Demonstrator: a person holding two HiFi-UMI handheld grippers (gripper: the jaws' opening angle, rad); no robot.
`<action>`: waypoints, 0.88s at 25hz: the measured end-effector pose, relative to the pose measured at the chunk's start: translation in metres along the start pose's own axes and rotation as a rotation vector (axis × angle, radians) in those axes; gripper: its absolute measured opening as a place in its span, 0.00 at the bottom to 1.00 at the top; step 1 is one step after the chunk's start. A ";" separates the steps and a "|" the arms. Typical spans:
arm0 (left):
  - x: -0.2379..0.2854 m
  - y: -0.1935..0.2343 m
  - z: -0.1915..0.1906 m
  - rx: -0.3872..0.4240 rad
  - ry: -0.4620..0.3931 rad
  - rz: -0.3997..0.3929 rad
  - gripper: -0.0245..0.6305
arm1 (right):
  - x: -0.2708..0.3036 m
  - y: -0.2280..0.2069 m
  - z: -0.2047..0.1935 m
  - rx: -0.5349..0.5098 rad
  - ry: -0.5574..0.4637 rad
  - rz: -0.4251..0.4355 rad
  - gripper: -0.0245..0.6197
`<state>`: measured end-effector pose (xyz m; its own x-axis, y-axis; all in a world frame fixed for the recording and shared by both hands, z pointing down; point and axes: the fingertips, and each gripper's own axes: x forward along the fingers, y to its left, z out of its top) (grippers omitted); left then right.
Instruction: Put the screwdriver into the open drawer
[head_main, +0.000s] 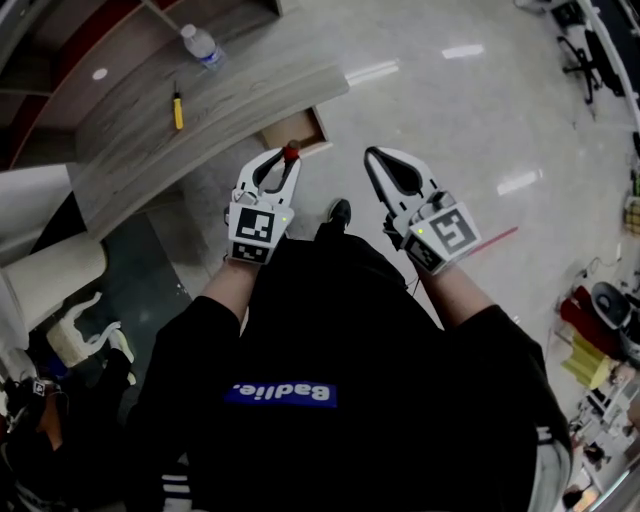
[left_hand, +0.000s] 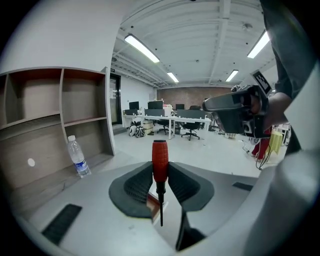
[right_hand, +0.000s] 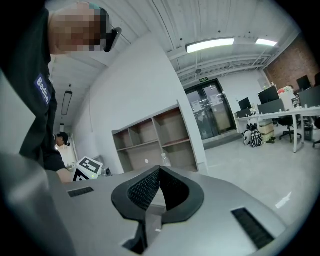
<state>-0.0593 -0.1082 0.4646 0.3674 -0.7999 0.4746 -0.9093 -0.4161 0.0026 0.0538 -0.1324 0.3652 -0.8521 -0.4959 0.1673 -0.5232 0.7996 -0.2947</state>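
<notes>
Left gripper (left_hand: 160, 169) clamps a red-handled screwdriver (left_hand: 160, 152); right gripper (right_hand: 159, 172) is closed, empty. Grey wood counter (head_main: 130, 125) bears a water bottle (head_main: 201, 45); open drawer (head_main: 295, 132) juts over glossy floor (head_main: 450, 110)

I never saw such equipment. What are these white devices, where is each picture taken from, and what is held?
A person holds a two-jaw gripper in each hand. One picture looks down from a head camera; the other two come from cameras on the grippers. The left gripper clamps a red-handled screwdriver; the right gripper is shut and empty. On the desk are a water bottle and a small yellow tool; an open drawer sits under its edge.
</notes>
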 end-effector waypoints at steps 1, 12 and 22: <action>0.007 -0.002 -0.002 0.002 0.009 0.004 0.18 | 0.001 -0.005 -0.002 0.003 0.005 0.008 0.08; 0.066 0.006 -0.046 0.003 0.119 -0.008 0.18 | 0.009 -0.036 -0.019 0.045 0.014 -0.060 0.08; 0.112 0.010 -0.087 -0.007 0.177 -0.080 0.18 | 0.001 -0.053 -0.041 0.097 0.025 -0.160 0.08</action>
<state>-0.0447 -0.1644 0.5940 0.3986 -0.6755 0.6204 -0.8803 -0.4715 0.0523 0.0800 -0.1610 0.4200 -0.7589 -0.6046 0.2420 -0.6493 0.6743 -0.3517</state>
